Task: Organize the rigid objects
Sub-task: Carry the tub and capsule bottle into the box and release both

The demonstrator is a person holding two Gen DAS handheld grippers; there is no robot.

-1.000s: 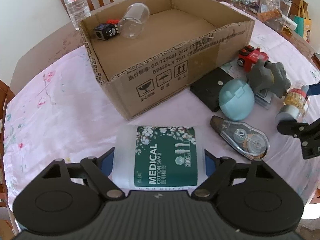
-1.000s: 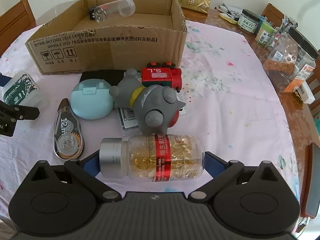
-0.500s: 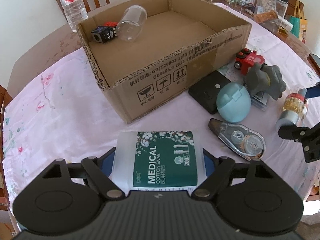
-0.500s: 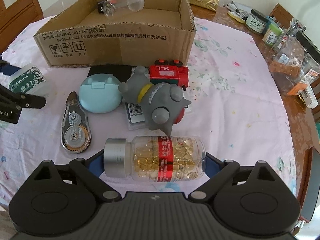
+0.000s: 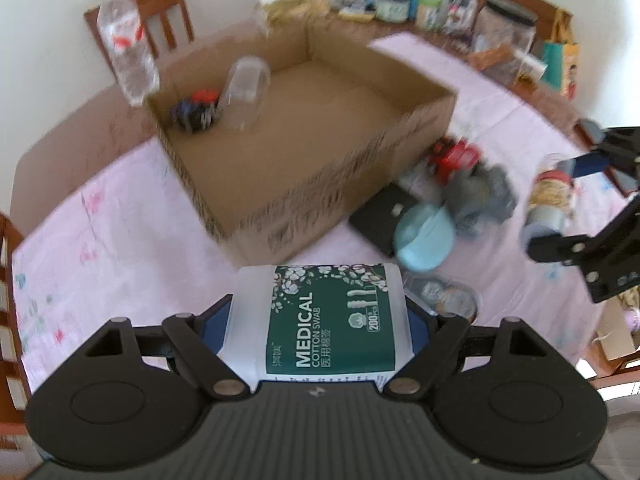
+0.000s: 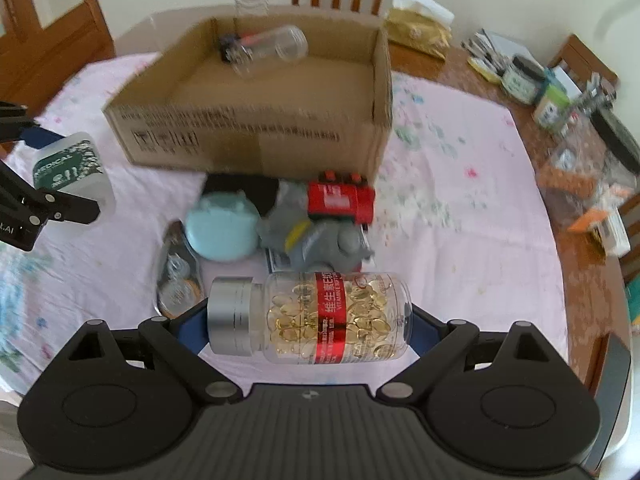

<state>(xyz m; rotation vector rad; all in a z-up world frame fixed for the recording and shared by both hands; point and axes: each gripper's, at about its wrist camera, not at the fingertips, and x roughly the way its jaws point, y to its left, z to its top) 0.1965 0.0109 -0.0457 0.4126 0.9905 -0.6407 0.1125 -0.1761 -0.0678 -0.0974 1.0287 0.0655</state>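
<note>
Two handheld grippers lift their loads clear of a cluttered dining table as sorting goes on. At the bottom centre of the left wrist view, the left gripper point(image 5: 320, 316) is clamped on a cotton swab box point(image 5: 320, 316), its green label facing up and both blue pads pressed to its sides. At the bottom centre of the right wrist view, the right gripper point(image 6: 310, 320) grips a capsule bottle point(image 6: 310, 318) end to end, silver cap at frame left, base at frame right; its jaws have just closed a little onto the bottle.

The cardboard box point(image 5: 304, 184) sits in the upper middle of both views, already holding a clear jar point(image 5: 244, 94) and a small dark toy point(image 5: 194, 110) in its far left corner (most of the floor is bare). Left on the pink tablecloth point(image 5: 100, 232) below the carton are a red toy train point(image 6: 340, 200), a grey figurine point(image 6: 316, 238), a pale blue case point(image 6: 222, 230) and a correction tape point(image 6: 176, 280).

Both loads appear bound for the carton. To do it well, each should probably rise above the near wall before crossing, stay level in the grip, and come down over bare floor apart from the jar, with the two grippers kept well apart to avoid a clash. The bottle's end-on hold looks the likelier to slip.
</note>
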